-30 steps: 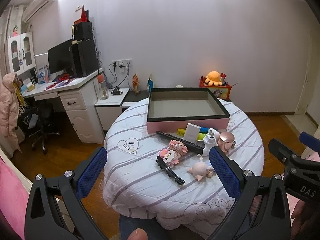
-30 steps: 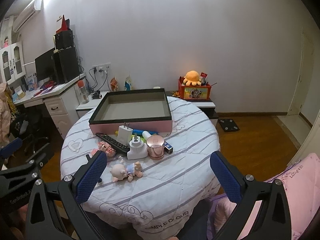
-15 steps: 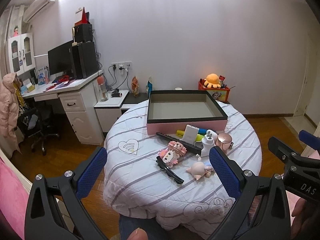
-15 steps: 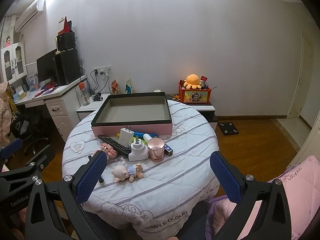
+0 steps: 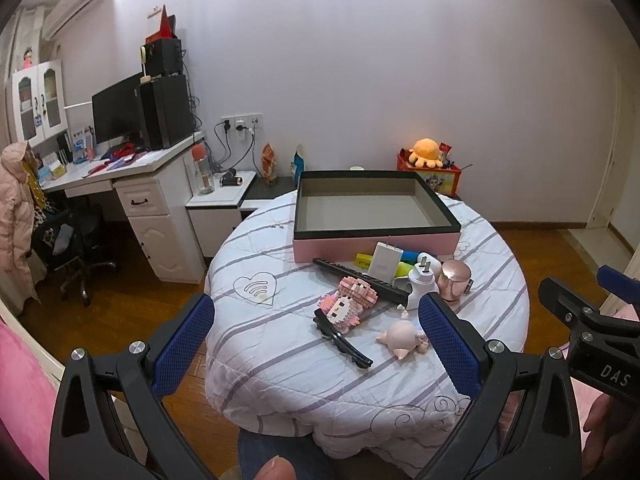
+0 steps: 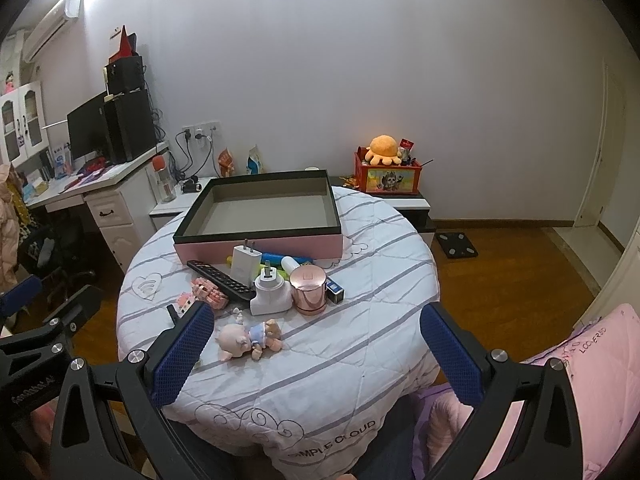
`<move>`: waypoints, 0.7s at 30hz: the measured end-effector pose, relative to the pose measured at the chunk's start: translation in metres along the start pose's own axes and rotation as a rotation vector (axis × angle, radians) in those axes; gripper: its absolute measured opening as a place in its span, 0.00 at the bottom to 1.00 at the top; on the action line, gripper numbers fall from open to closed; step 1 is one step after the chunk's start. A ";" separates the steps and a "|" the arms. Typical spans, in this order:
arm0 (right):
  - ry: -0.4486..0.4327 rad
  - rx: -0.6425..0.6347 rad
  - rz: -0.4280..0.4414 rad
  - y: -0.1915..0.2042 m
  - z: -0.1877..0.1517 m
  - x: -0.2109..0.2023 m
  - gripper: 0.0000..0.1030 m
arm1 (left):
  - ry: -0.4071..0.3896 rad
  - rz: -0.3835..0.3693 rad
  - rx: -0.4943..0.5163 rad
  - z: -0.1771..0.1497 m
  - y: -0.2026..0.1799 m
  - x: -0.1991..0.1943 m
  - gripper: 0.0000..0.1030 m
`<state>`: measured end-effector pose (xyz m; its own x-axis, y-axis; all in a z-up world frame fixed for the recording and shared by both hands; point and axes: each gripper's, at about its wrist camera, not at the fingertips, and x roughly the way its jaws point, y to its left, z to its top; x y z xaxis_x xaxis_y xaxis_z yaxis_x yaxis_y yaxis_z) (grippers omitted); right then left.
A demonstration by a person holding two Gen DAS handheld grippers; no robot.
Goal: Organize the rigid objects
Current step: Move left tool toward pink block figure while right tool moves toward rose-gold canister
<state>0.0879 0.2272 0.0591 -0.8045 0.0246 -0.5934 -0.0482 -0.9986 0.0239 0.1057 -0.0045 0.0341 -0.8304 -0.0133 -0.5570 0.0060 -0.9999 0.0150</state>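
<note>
A round table [image 5: 280, 376] with a striped white cloth holds an empty pink box [image 5: 372, 210] with a black rim at the back. In front of it lie a black remote [image 5: 360, 280], white charger [image 5: 384, 258], white plug adapter [image 6: 270, 292], rose-gold cup [image 6: 308, 290], pink brick figure [image 5: 346, 302], black hair clip [image 5: 342, 340] and pig doll [image 6: 248, 338]. My left gripper [image 5: 316, 340] is open and empty above the table's near edge. My right gripper [image 6: 316, 350] is open and empty, also short of the objects.
A white desk [image 5: 132, 184] with monitor and speakers stands at the left, with an office chair [image 5: 68, 248] beside it. A low cabinet with a toy box and orange plush [image 6: 386, 166] stands behind the table. Pink bedding [image 6: 560, 380] lies at the right.
Both views have shifted slightly: the table and objects sit a little farther and lower in frame. Both grippers stay open. Nothing on the table has moved.
</note>
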 end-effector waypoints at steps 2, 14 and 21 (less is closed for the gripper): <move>0.007 0.000 -0.002 0.000 0.001 0.003 1.00 | 0.006 -0.002 -0.001 0.000 0.002 0.005 1.00; 0.121 0.001 -0.013 -0.005 0.002 0.060 1.00 | 0.119 -0.016 0.009 -0.011 0.009 0.068 1.00; 0.199 -0.007 -0.001 -0.006 0.003 0.107 1.00 | 0.210 -0.007 0.002 -0.018 0.014 0.119 1.00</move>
<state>-0.0001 0.2362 -0.0023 -0.6714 0.0164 -0.7409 -0.0444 -0.9989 0.0180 0.0170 -0.0201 -0.0469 -0.6963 -0.0080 -0.7177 -0.0010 -0.9999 0.0120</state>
